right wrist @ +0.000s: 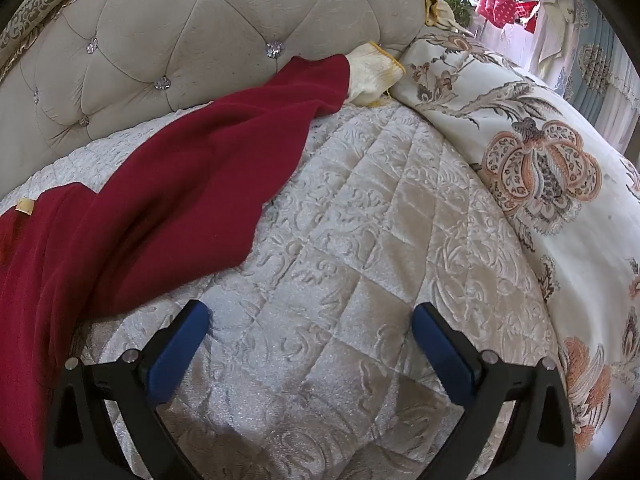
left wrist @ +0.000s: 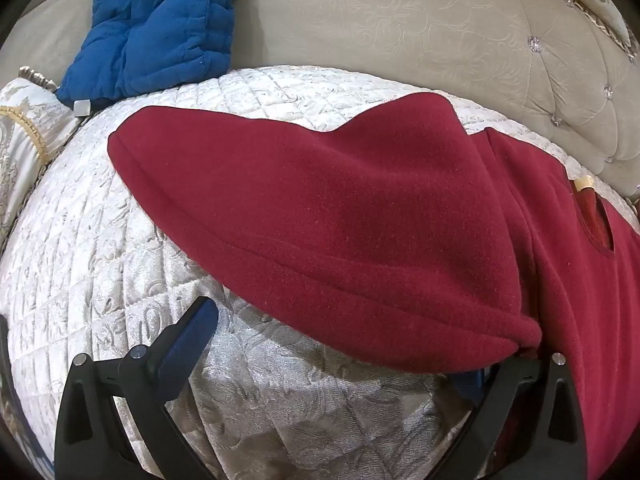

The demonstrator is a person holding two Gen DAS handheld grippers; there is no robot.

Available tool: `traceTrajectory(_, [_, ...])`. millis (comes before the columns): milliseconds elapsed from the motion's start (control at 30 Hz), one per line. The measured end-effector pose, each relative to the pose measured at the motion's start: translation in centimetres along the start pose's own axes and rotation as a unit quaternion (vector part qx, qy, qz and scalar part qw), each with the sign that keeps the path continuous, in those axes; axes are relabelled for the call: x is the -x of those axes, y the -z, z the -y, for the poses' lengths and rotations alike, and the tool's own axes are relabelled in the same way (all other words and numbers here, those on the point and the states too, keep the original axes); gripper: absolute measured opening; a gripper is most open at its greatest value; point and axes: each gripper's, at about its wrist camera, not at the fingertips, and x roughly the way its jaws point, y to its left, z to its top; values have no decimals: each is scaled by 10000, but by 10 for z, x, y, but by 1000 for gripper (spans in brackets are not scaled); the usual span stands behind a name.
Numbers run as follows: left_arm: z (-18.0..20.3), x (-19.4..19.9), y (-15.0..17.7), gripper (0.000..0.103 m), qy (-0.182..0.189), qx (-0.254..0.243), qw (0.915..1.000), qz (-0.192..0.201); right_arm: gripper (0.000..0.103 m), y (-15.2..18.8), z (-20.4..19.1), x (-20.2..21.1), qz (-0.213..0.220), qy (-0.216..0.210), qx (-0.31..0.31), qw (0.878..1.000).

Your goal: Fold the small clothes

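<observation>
Red garment (left wrist: 360, 220) over right finger of left claw (left wrist: 332, 344)

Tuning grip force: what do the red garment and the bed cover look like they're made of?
Red garment: looks like fleece or brushed knit, matte with a fuzzy nap and soft rolled edges. Bed cover: probably quilted synthetic satin or velvet, going by its sheen, embossed scrolls and diamond stitching.

No text, brand, number or sign can be read in either view. The small tan tag (right wrist: 26, 205) at the neck of the red garment (right wrist: 160, 200) looks blank, as does the white tag (left wrist: 83, 107) on the blue cushion (left wrist: 160, 28).
</observation>
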Motion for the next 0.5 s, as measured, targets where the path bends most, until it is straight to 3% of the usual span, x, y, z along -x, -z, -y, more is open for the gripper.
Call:
traceTrajectory(300, [-1, 3, 1, 84, 52, -22, 10000, -51, 103, -1, -1, 0, -36, 79, -4, 10000])
traceTrajectory(500, [-4, 18, 7, 69, 173, 13, 9998, -42, 103, 20, -9, 35, -14, -35, -11, 10000])
